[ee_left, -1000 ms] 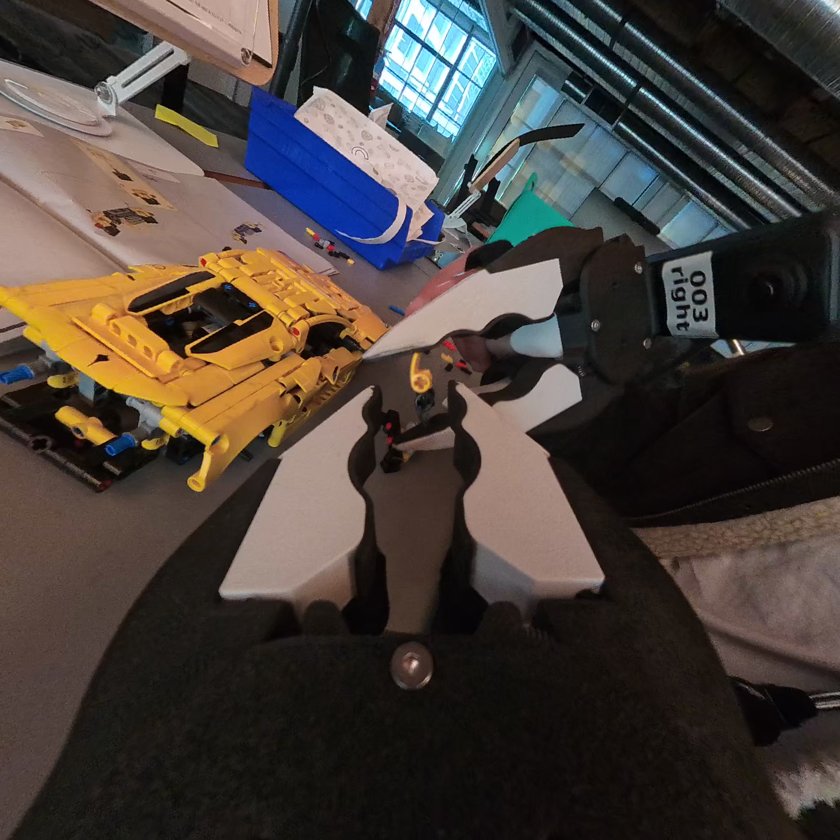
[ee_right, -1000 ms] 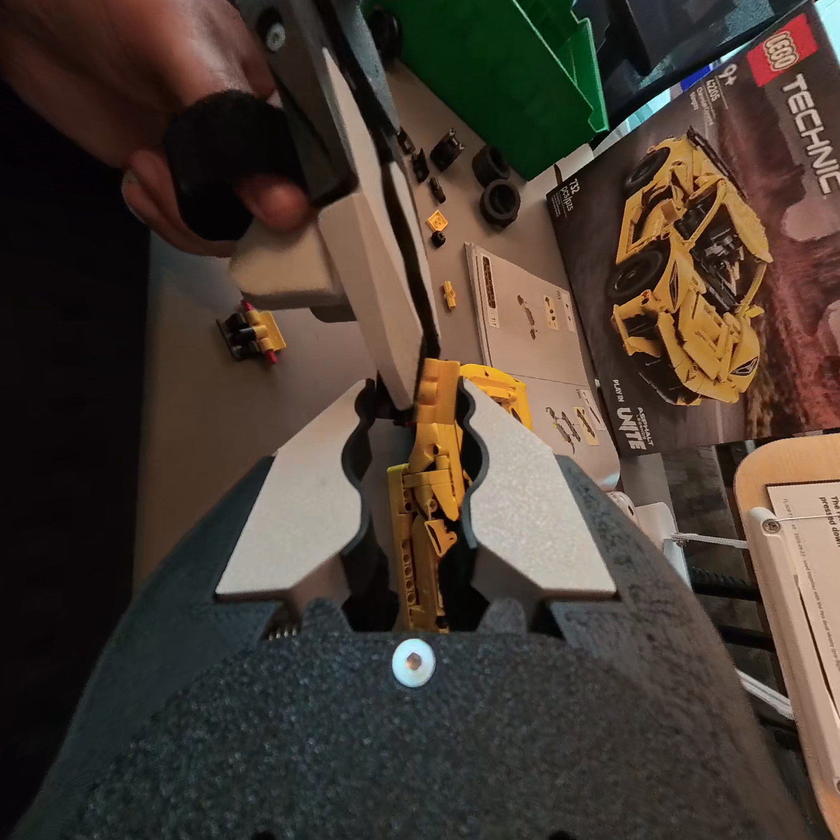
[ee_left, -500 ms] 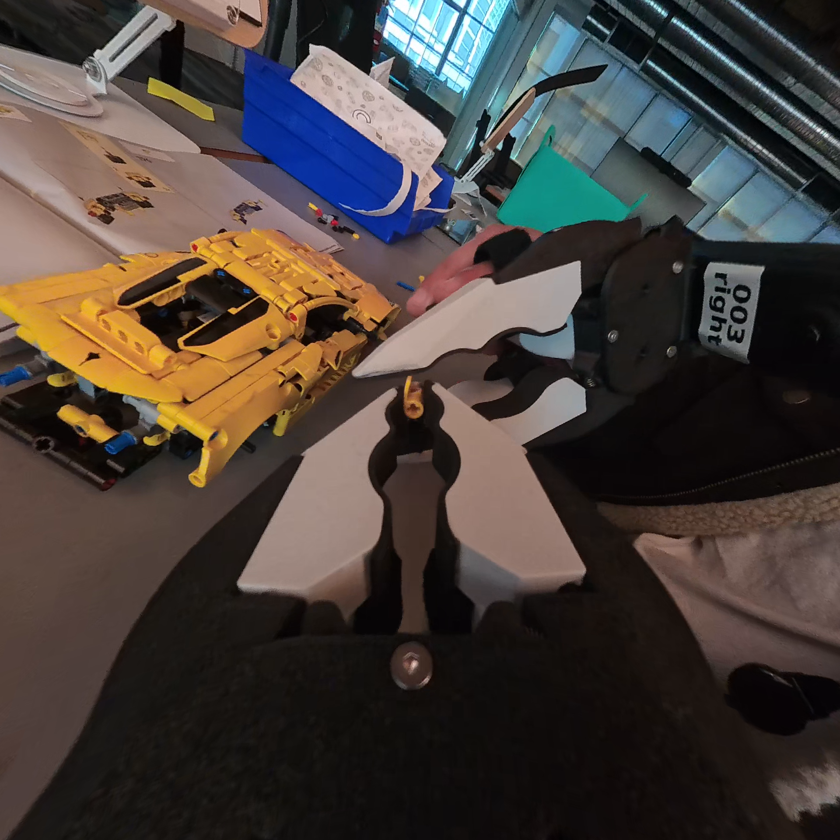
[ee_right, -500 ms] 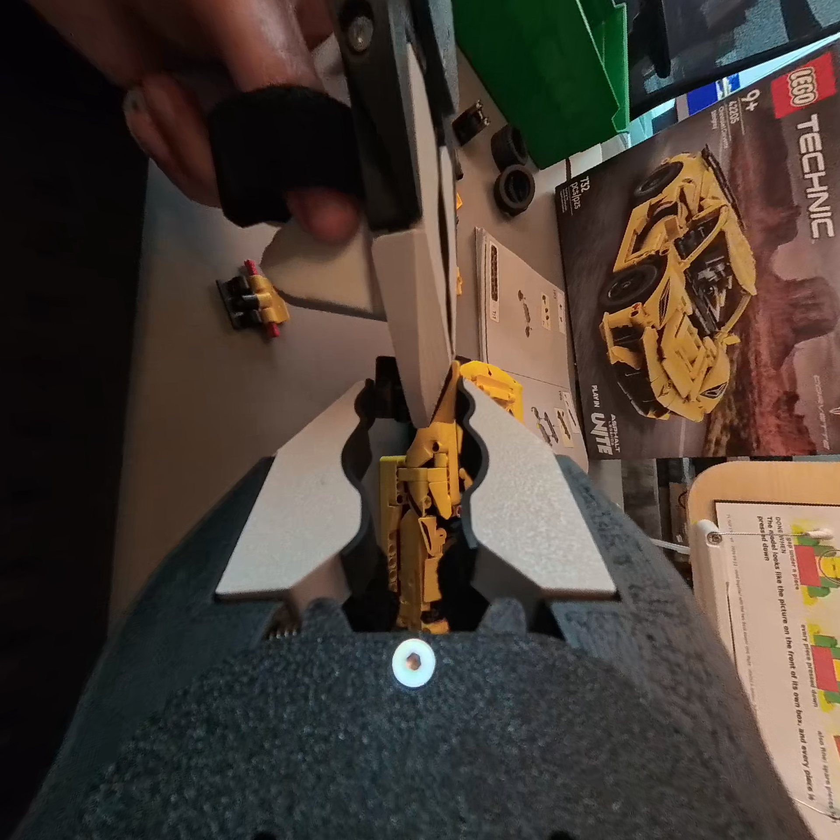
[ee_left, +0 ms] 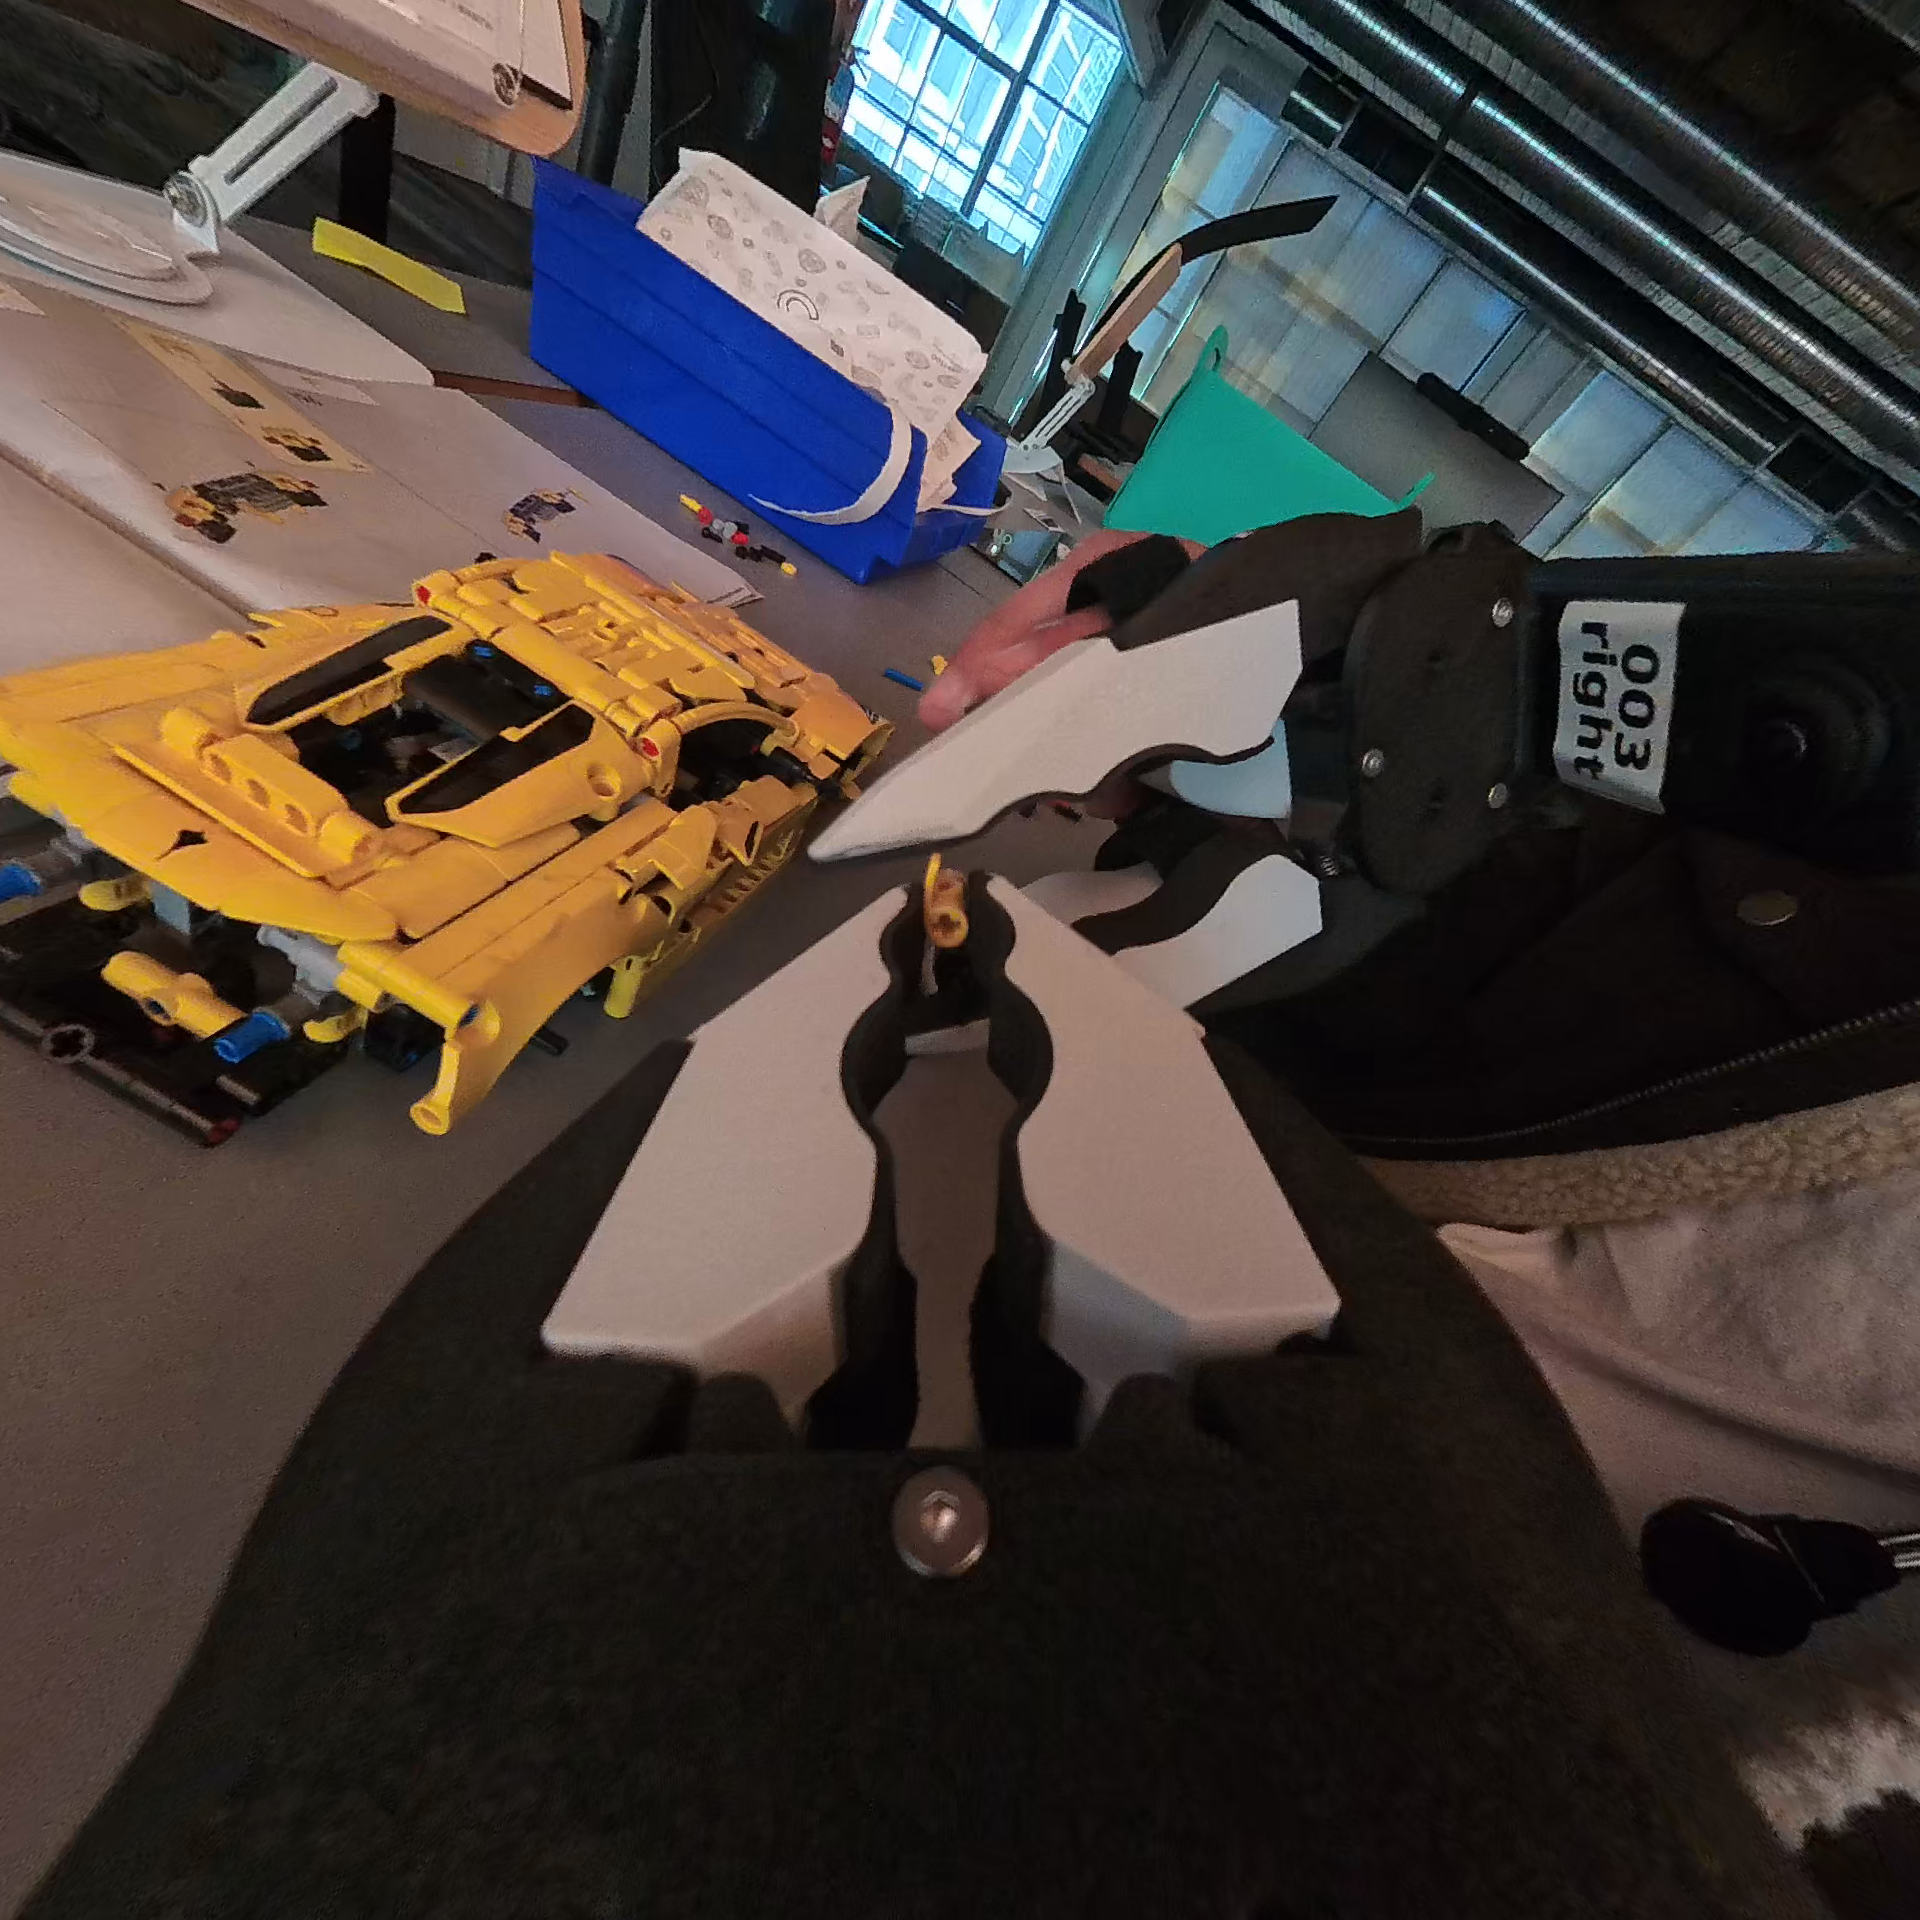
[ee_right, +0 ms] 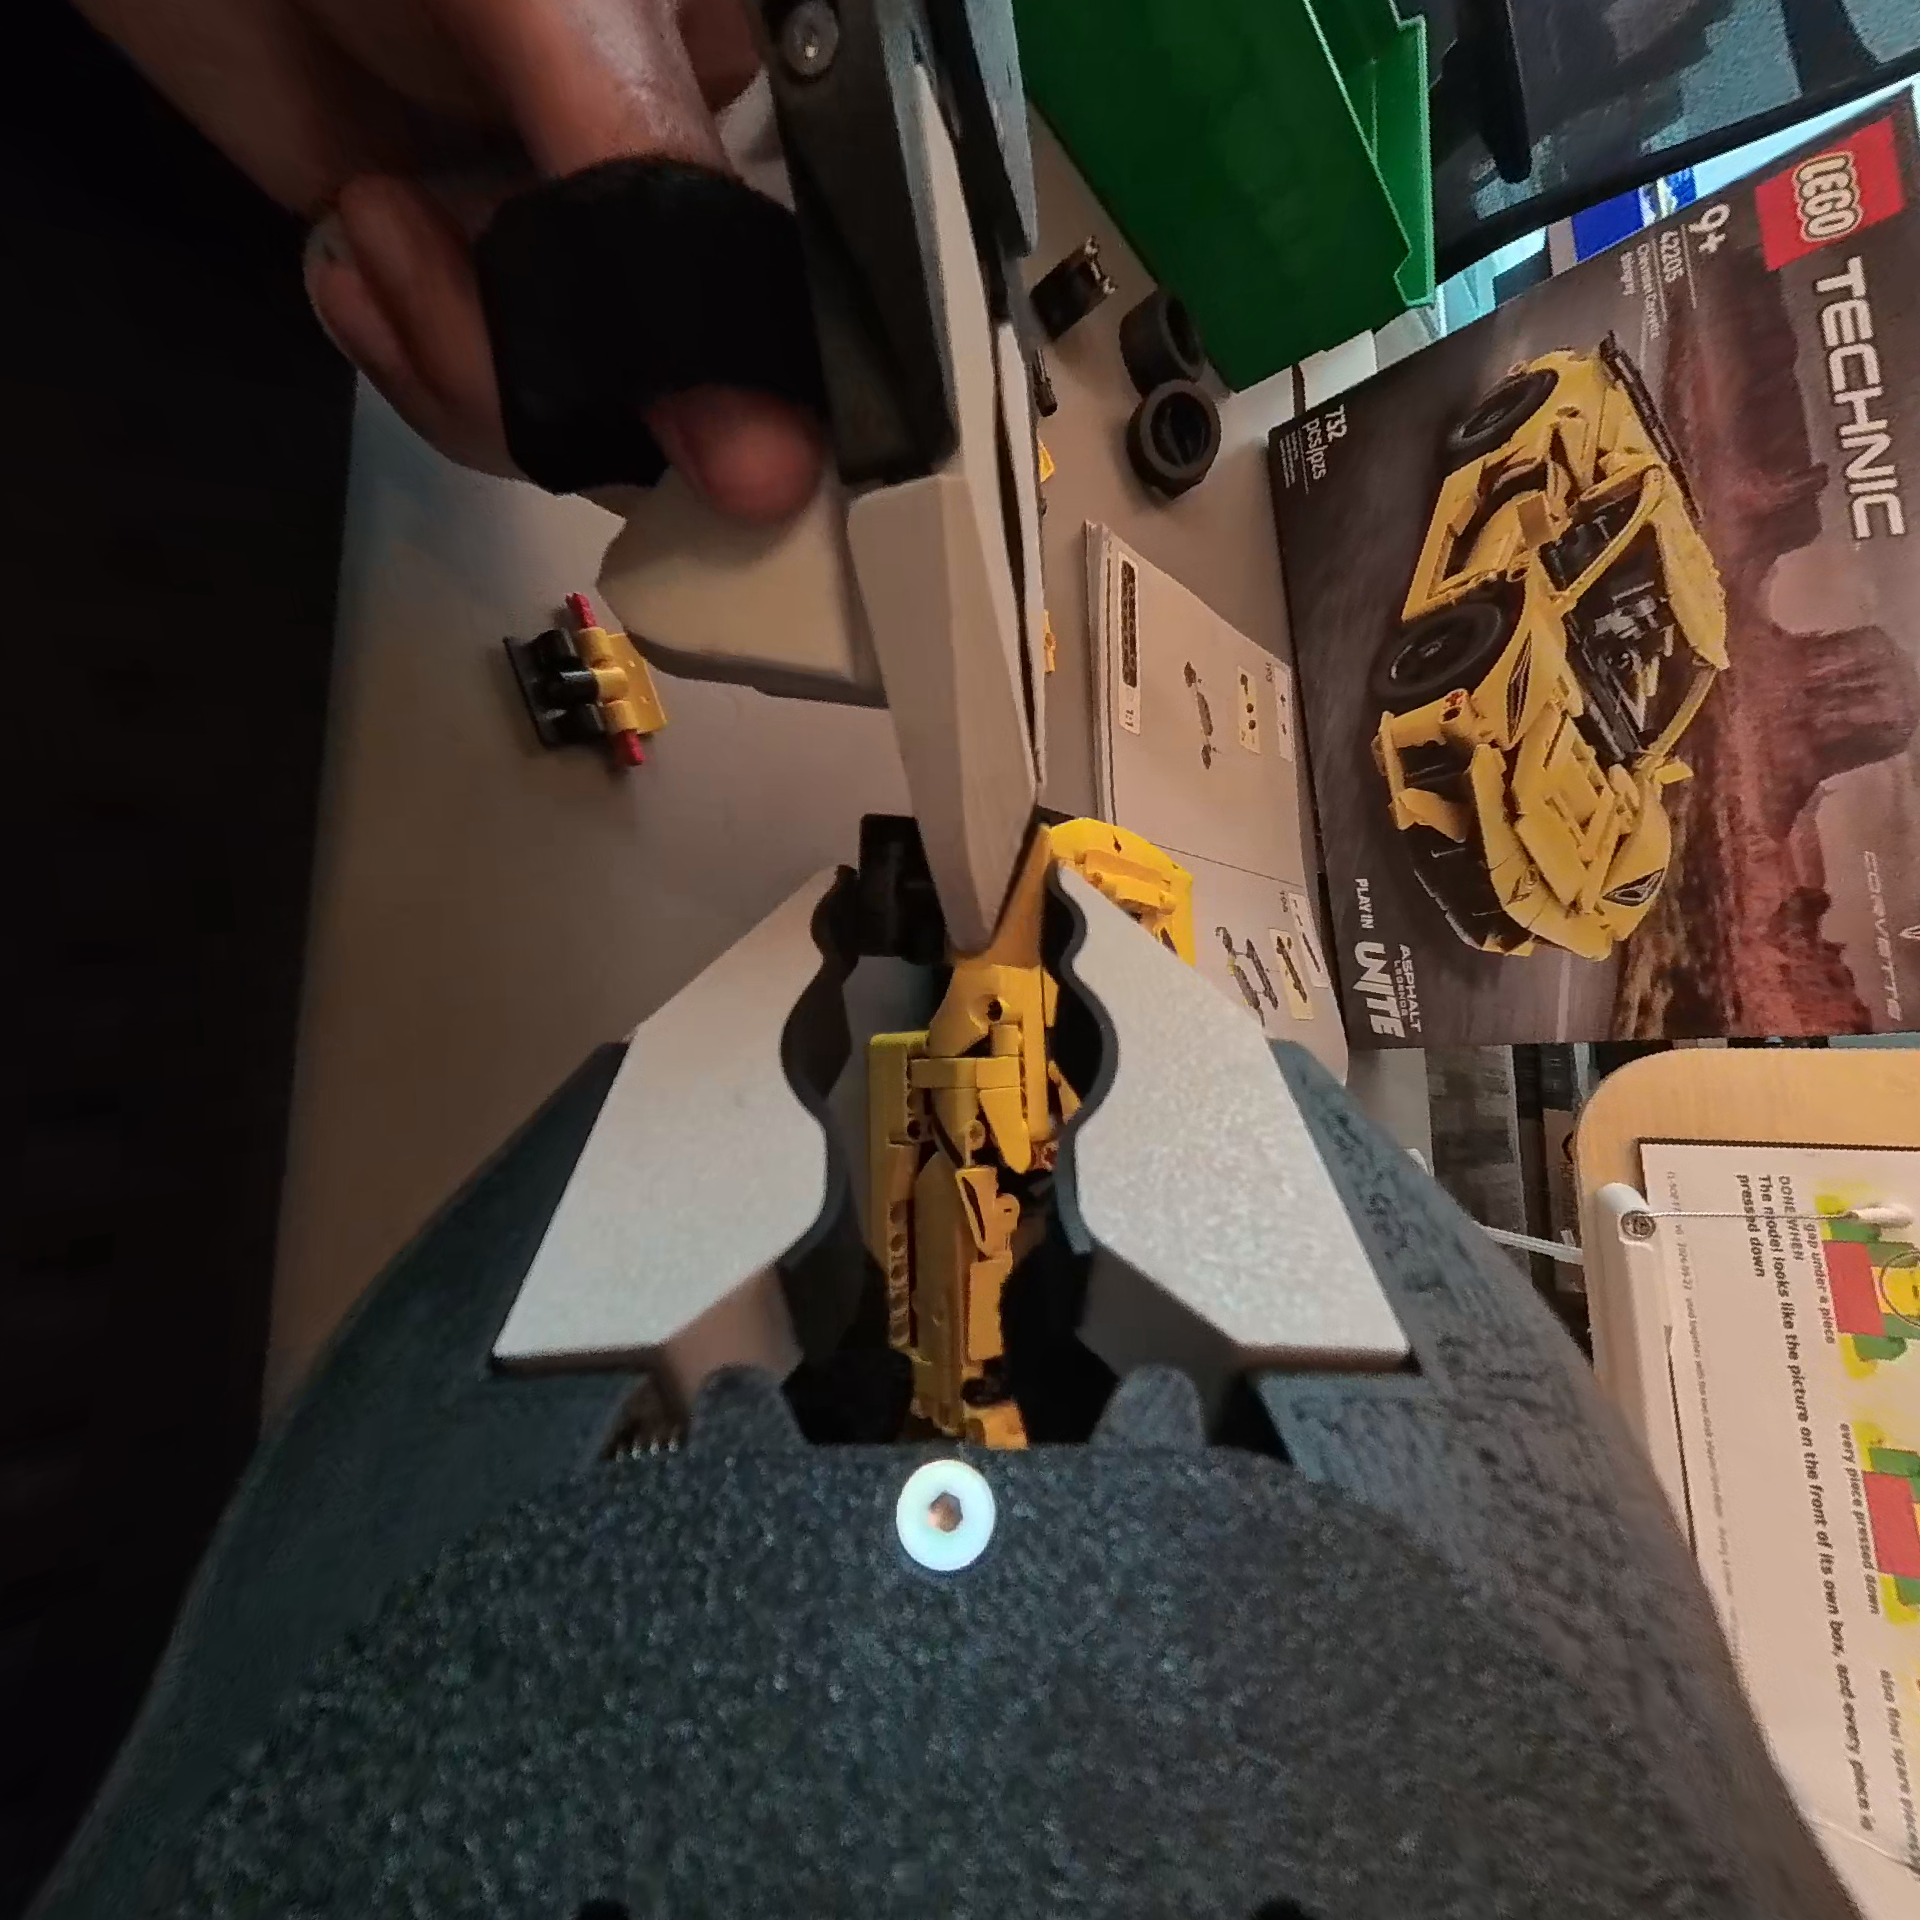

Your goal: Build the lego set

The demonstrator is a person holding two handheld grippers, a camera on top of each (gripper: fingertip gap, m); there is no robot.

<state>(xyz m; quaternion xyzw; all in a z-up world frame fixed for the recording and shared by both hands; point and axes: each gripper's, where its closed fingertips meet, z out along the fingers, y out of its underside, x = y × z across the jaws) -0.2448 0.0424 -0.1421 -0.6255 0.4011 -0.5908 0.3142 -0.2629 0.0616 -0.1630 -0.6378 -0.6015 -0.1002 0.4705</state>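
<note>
- Left wrist view: the left gripper [ee_left: 943, 902] is seen with its jaws together, clamped on a small yellow plastic pin piece [ee_left: 945, 906] right at the tips. So shallow a pinch could let the piece pivot or spring out if it is pressed sideways. The large yellow brick-built car model [ee_left: 416, 769] rests on the grey table [ee_left: 156, 1299], left of the jaws. The right gripper [ee_left: 1023, 831] sits just beyond the tips; a knock could dislodge the piece.
- Right wrist view: the right gripper's [ee_right: 951, 883] jaws are held apart around nothing, the car body [ee_right: 966, 1164] showing through the gap. The left gripper's white fingers [ee_right: 961, 727] point down to that opening; a misjudged closing could trap them.
</note>
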